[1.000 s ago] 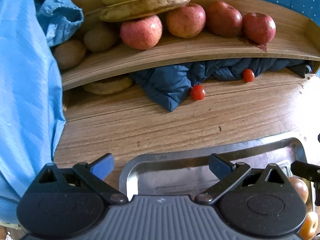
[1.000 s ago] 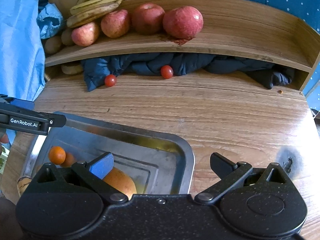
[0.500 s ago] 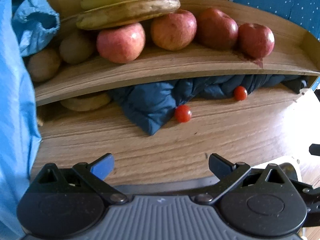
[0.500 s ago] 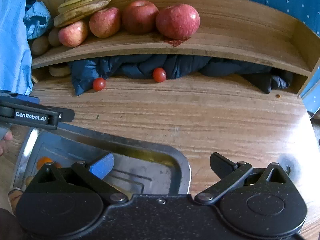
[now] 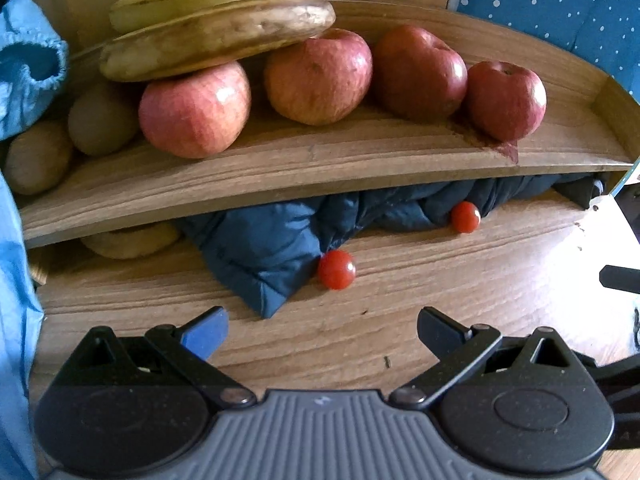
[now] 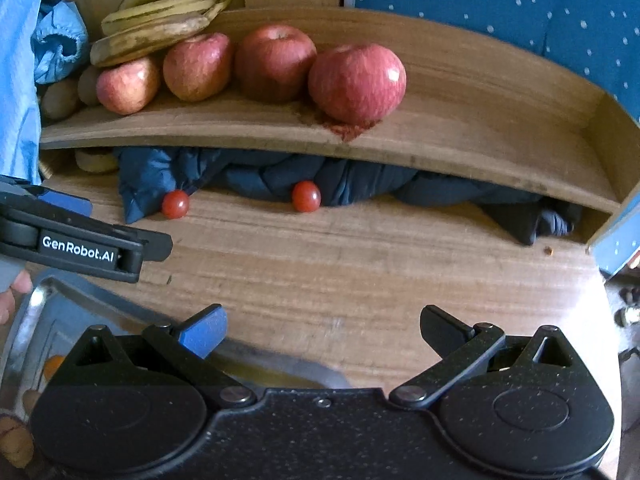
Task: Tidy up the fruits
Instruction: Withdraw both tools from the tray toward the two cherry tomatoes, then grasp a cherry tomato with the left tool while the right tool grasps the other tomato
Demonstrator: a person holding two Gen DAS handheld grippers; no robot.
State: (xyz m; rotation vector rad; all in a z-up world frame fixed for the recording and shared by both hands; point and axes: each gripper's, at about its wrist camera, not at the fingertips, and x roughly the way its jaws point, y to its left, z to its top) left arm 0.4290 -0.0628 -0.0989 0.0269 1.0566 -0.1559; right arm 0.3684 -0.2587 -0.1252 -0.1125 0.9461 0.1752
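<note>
Two cherry tomatoes lie on the wooden table by a dark blue cloth: the left one [image 5: 337, 269] [image 6: 175, 204] and the right one [image 5: 465, 217] [image 6: 306, 196]. My left gripper [image 5: 322, 330] is open and empty, a short way in front of the left tomato; it shows from the side in the right wrist view [image 6: 92, 246]. My right gripper [image 6: 322, 330] is open and empty over the table. Several red apples [image 5: 195, 110] [image 6: 357, 82] and bananas [image 5: 218, 30] [image 6: 156, 26] sit on the wooden shelf [image 5: 320, 156] [image 6: 480, 120].
A metal tray [image 6: 36, 320] with orange fruit lies at the lower left under the right gripper. Kiwis [image 5: 102, 118] sit at the shelf's left end. The dark blue cloth [image 5: 276, 252] is stuffed under the shelf. Light blue fabric [image 5: 16, 280] hangs on the left.
Both grippers have moved forward toward the shelf. The tray has dropped out of the left wrist view and mostly out of the right wrist view. The tomatoes look closer.
</note>
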